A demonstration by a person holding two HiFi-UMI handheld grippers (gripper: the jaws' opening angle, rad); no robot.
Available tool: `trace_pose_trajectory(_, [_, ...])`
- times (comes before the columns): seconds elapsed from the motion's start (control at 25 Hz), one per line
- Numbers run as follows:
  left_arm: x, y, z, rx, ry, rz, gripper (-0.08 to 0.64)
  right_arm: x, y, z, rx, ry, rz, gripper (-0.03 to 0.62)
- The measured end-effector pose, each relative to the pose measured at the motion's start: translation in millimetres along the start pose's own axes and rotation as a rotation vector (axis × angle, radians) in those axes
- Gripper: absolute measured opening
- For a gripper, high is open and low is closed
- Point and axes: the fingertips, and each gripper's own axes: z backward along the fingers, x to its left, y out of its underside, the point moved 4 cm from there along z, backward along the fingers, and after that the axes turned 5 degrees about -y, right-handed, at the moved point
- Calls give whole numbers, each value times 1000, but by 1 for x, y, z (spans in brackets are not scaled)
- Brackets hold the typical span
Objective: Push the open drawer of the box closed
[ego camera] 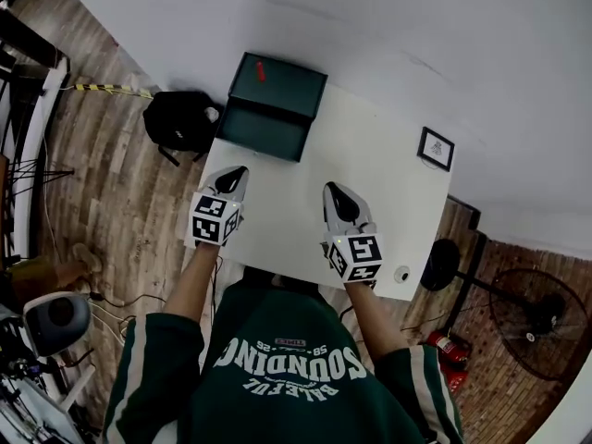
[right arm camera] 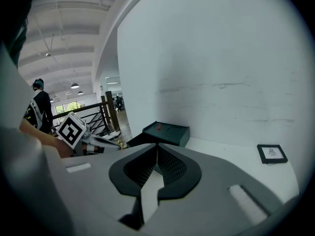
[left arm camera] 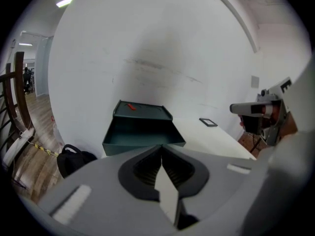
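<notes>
A dark green box (ego camera: 277,84) stands at the far left corner of the white table (ego camera: 388,202), with a small red thing (ego camera: 261,70) on its lid. Its drawer (ego camera: 262,133) is pulled out toward me and looks empty. My left gripper (ego camera: 231,176) hovers a short way in front of the drawer, shut on nothing. The right gripper (ego camera: 335,191) is level with it further right, also shut and empty. In the left gripper view the drawer (left arm camera: 142,134) lies straight ahead of the closed gripper (left arm camera: 161,146). The right gripper view shows the box (right arm camera: 167,132) ahead and slightly left.
A small framed picture (ego camera: 436,148) lies at the table's far right, a little white round thing (ego camera: 401,274) at its near right corner. A black backpack (ego camera: 180,120) sits on the wooden floor left of the box. A fan (ego camera: 541,317) stands at the right.
</notes>
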Motion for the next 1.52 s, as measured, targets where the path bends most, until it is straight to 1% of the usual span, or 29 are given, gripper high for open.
trace_pose_trajectory(0.08, [0,7,-10,26,14,9,54,-2,5,1,12,16,-12,2])
trace_pose_trajectory(0.12, [0,9,-14,38,20,15,69,-2,7,2,18,23,-17,2])
trace_pose_trajectory(0.28, [3,17,-31,73,4,20,166,-3,16,5,38,45,-37,2])
trace_pose_trajectory(0.4, [8,21,-42,91,-17,30,212,-7,21,7,43,68,-52,2])
trace_pose_trajectory(0.56, [9,28,-61,143,-9,46,210,-13,26,12,54,94,-66,2])
trace_pose_trajectory(0.8, [17,38,-87,205,-33,33,210,-19,37,17,71,121,-90,2])
trace_pose_trajectory(1.0, [22,41,-99,221,-48,40,209,-23,43,21,81,135,-104,2])
trace_pose_trajectory(1.08, [23,41,-101,222,-51,38,175,-24,45,22,85,139,-109,2])
trace_pose_trajectory(1.32, [19,43,-106,238,-43,26,126,-27,48,26,88,149,-119,2])
trace_pose_trajectory(1.52, [17,41,-106,231,-36,25,123,-30,49,27,88,157,-124,2])
